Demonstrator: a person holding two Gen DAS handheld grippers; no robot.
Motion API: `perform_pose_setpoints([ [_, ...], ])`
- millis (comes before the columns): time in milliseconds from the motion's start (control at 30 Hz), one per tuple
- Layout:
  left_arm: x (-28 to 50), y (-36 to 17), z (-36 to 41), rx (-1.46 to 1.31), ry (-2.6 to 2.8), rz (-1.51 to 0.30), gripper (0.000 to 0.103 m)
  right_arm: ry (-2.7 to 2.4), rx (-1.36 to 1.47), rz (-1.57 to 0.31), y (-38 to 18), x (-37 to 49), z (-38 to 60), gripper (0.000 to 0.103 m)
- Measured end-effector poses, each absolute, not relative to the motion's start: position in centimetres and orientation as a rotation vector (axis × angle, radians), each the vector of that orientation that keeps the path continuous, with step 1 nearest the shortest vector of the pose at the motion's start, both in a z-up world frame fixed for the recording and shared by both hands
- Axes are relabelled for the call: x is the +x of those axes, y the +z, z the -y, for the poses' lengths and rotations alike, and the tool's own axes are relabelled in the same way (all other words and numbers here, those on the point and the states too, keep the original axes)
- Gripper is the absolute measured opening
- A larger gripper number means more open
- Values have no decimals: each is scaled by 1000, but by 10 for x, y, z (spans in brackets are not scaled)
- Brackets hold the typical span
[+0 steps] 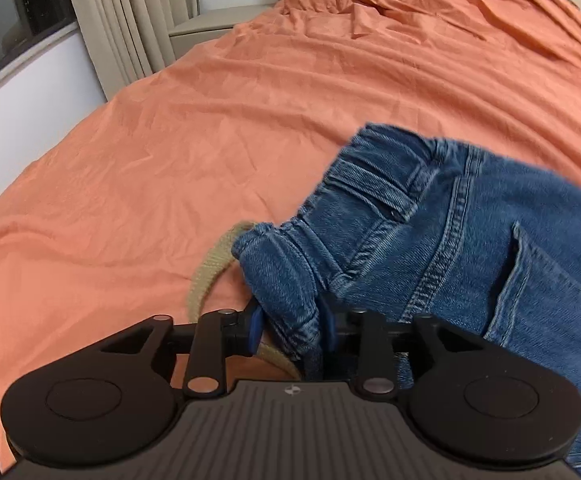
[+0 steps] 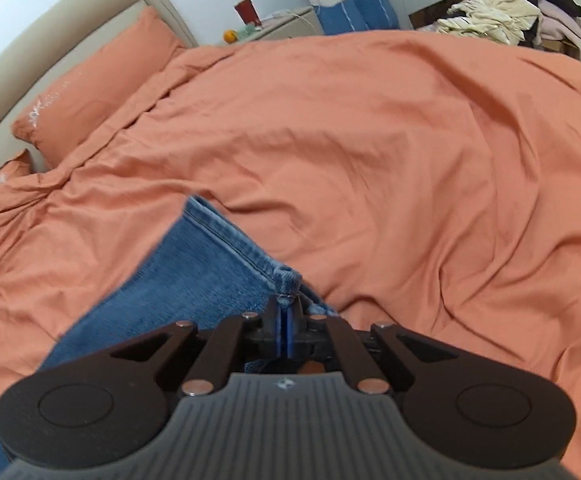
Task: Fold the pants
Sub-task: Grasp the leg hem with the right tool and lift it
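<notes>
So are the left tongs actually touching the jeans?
Touching. The left wrist view shows the left tongs clamped on the jeans at the bunched waistband.

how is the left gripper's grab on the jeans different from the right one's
The left gripper clamps a thick bunched waistband of the jeans, its fingers held apart. The right gripper pinches a thin hem corner, fingers nearly touching. Both are shut on the denim above the orange bedspread.

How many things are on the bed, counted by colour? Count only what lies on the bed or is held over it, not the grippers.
Blue: 1, the jeans, held by both the left gripper and the right gripper
Orange: 2, the cover and the pillow
Beige: 1, the drawstring
Total: 4
</notes>
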State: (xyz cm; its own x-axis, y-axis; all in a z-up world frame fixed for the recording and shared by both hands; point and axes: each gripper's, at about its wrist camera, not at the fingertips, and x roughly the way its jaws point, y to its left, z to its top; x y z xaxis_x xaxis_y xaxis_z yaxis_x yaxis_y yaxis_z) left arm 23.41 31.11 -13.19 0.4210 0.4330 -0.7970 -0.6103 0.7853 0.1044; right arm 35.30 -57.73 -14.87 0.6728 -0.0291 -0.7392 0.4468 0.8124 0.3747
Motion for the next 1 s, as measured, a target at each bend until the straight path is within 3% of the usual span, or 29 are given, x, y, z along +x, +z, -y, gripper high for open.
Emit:
perform_pose_setpoints([
  [100, 224, -114, -315, -229, 655, -902, 54, -289, 617, -807, -146, 349, 581, 2],
  [167, 219, -97, -310, -210, 640, -868, 54, -279, 621, -801, -135, 343, 581, 30],
  [233, 219, -79, -300, -180, 596, -834, 54, -223, 660, -789, -126, 334, 582, 43],
  [400, 240, -45, -253, -133, 389, -815, 54, -164, 838, -774, -135, 316, 589, 49],
  [600, 287, -34, -160, -34, 83, -839, 51, -173, 1050, -762, -181, 317, 604, 45],
  [700, 312, -41, -111, 23, -49, -848, 49, -167, 1068, -730, -192, 326, 610, 33],
  [767, 327, -49, -79, 61, -125, -860, 48, -149, 1081, -710, -194, 332, 614, 10],
  [867, 345, -67, -31, 124, -246, -881, 44, -95, 1015, -686, -178, 337, 616, 3],
  [1000, 368, -99, 34, 194, -389, -897, 44, -6, 825, -636, -141, 340, 606, 3],
])
